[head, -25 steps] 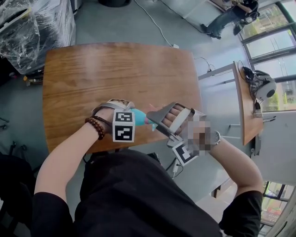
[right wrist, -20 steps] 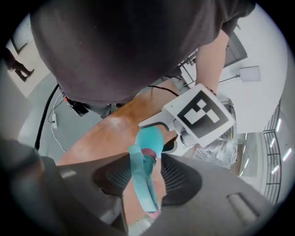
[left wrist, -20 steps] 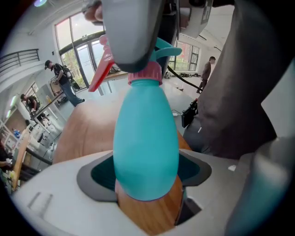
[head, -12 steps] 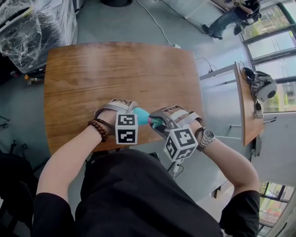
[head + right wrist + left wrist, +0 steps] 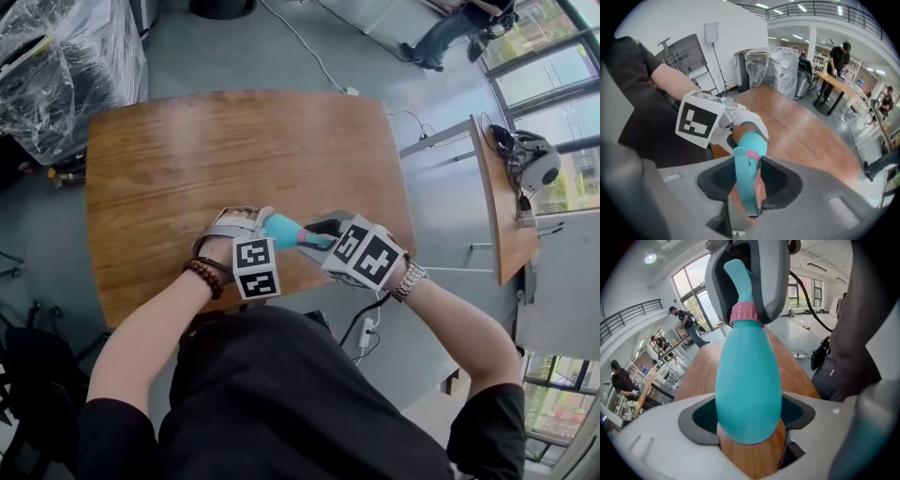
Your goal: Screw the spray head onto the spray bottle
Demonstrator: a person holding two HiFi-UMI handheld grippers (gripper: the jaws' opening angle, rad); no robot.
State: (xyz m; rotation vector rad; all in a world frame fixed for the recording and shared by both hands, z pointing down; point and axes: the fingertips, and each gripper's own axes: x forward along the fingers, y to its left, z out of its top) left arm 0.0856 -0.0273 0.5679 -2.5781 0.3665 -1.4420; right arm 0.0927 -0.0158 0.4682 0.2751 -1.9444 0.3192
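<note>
- Wooden table (image 5: 187, 159) below; mid-frame, left gripper (image 5: 750, 417) clamps the spray bottle (image 5: 747, 376).
- Right gripper (image 5: 748, 183) just closed on the seated spray head (image 5: 740, 164); tightening likely remains.

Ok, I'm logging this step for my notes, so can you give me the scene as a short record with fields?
left gripper: shut on the bottle, round its wide body
right gripper: jaws have just closed; shut on the spray head
pink collar: sits at the bottle's neck; how tight, cannot tell
place: both held over the near edge of the table
</note>
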